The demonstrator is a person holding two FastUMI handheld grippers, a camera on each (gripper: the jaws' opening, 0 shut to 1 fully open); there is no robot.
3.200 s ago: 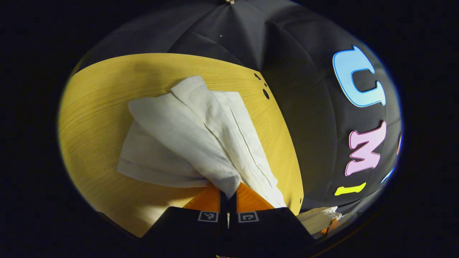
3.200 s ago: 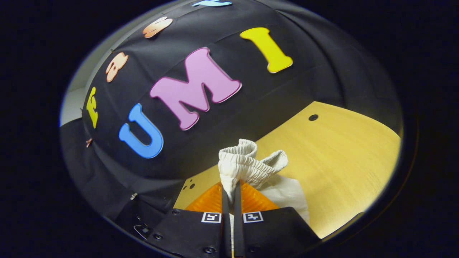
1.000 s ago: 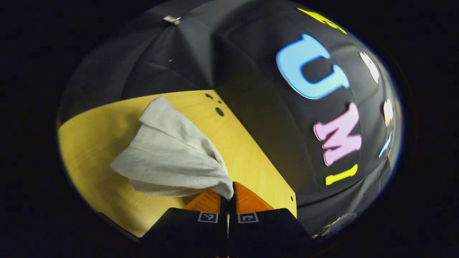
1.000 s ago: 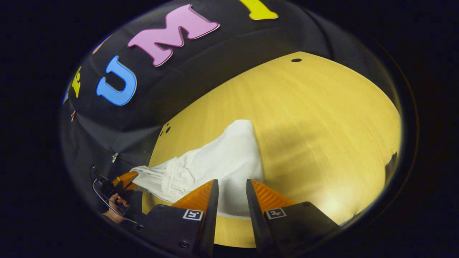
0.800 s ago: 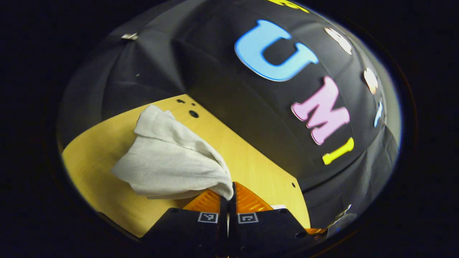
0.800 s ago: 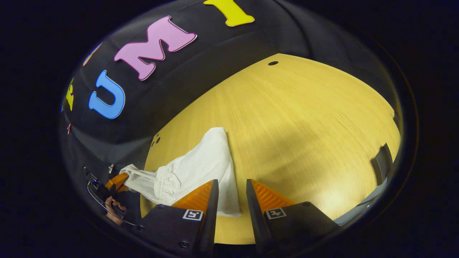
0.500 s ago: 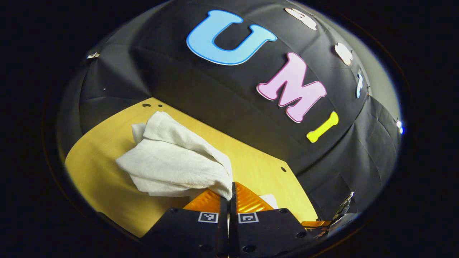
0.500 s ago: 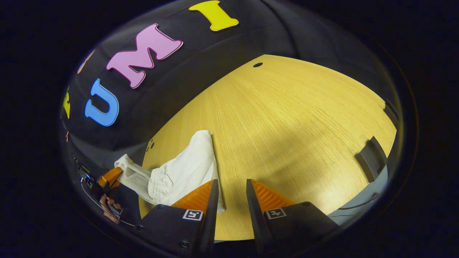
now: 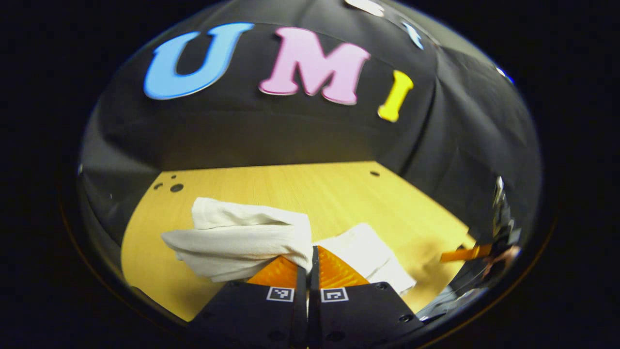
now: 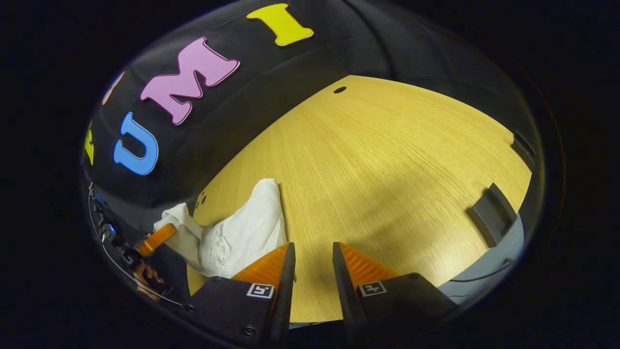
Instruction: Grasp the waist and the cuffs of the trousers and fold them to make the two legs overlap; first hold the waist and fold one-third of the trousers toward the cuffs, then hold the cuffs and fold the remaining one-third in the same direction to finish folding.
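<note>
Left gripper [image 9: 308, 257]: jaws closed on a bunched fold of the white trousers [image 9: 242, 237], both fingers pinching the cloth at their tips. In the left gripper view the held portion is lifted and drapes away to the left above the yellow wooden desk [image 9: 310, 189], while a further portion of the garment lies flat on the desk just to the right of the fingers. Right gripper [image 10: 310, 271]: jaws open, nothing between the fingers, bare desk surface [image 10: 387, 169] visible through the gap. In the right gripper view the trousers [image 10: 247, 228] sit toward the left near corner of the desk, just beside the gripper's left finger; the gathered waistband faces the left gripper [image 10: 155, 240], which is visible at the left rim of that view with a hand [image 10: 145, 278] below it. A dark bracket [image 10: 491, 213] sits at the desk's right edge. The right gripper [image 9: 465, 253] also appears at the far right of the left gripper view, well apart from the trousers.
</note>
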